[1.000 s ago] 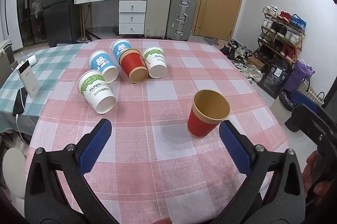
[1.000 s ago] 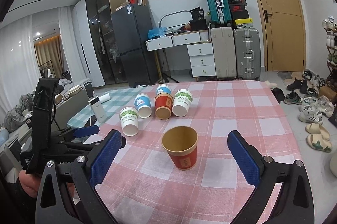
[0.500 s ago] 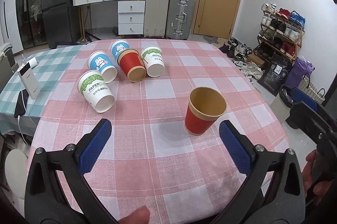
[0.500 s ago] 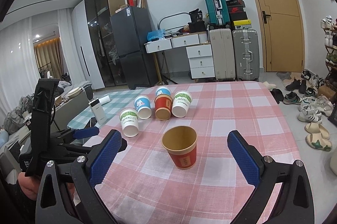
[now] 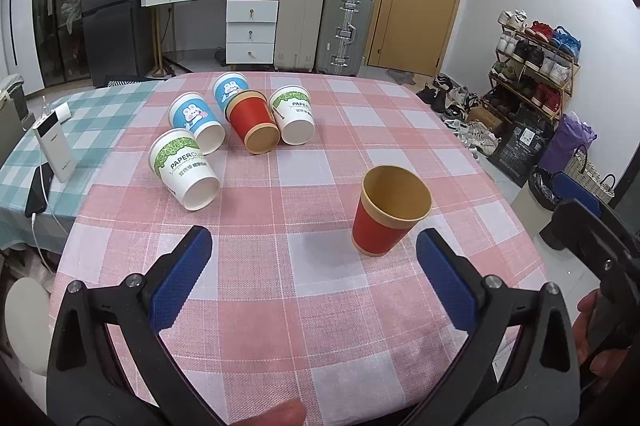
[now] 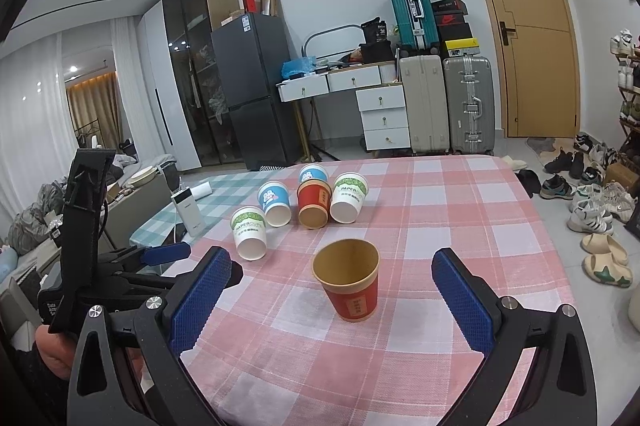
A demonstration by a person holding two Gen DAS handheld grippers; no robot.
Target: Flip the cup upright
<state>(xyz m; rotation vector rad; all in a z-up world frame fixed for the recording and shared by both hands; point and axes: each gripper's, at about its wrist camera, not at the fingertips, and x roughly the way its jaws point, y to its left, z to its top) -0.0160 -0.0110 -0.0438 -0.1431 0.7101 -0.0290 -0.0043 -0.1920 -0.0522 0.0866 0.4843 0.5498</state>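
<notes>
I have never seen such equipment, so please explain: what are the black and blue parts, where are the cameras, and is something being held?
A person holds one gripper in each hand; a camera sits on each. The left gripper and right gripper are open and hold nothing. On the checked tablecloth one red cup stands upright. Five more cups lie on their sides beyond it: two white cups, two blue cups and another red one.

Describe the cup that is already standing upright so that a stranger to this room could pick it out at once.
Start at the table with the pink checked cloth. Five cups lie tipped on their sides in a cluster toward its far end; nearer, alone, stands the red cup. It is the only one standing upright, its tan inside open to the ceiling, unlike the tipped red cup in the cluster.
</notes>
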